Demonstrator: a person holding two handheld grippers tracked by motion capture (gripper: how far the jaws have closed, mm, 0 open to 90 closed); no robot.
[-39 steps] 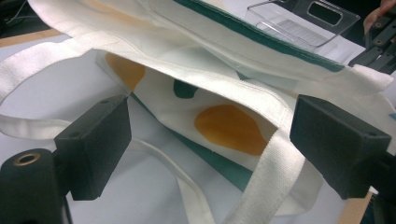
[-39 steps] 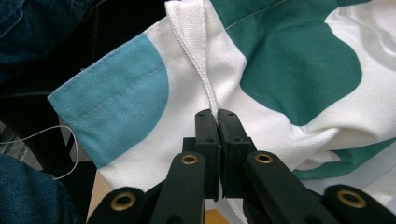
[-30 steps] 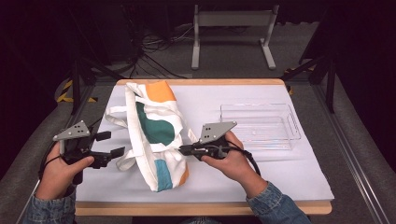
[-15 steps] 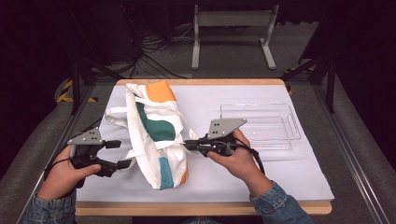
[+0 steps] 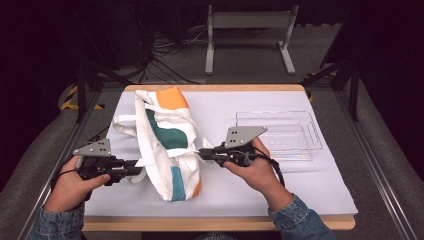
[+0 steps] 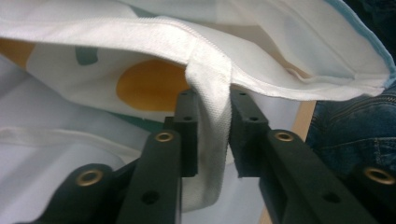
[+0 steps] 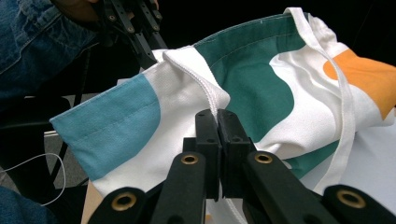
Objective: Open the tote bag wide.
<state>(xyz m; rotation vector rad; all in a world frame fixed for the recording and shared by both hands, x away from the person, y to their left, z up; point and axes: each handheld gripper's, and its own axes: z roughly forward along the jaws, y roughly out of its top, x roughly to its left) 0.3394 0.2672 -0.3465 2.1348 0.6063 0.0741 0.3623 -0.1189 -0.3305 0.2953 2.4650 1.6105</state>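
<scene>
A white tote bag (image 5: 167,145) with teal, orange and blue patches lies crumpled on the left half of the white table cover (image 5: 285,192). My left gripper (image 5: 139,170) reaches the bag from the left. In the left gripper view its jaws (image 6: 212,100) are closed against a white handle strap (image 6: 210,154) that hangs from the bag's hem (image 6: 140,35). From the right, my right gripper (image 5: 202,153) meets the bag's edge. The right gripper view shows it (image 7: 217,116) shut on the white rim of the bag (image 7: 261,88), whose mouth is lifted.
A clear plastic tray (image 5: 314,131) sits on the table's right side, just behind my right hand. The wooden table edge (image 5: 220,224) runs along the front. Behind the table, a metal stand (image 5: 250,30) and cables are on the floor.
My left gripper moved right to the bag and closed on the handle strap; a second ago it stood open. My right gripper stayed clamped on the rim and shifted slightly right.
</scene>
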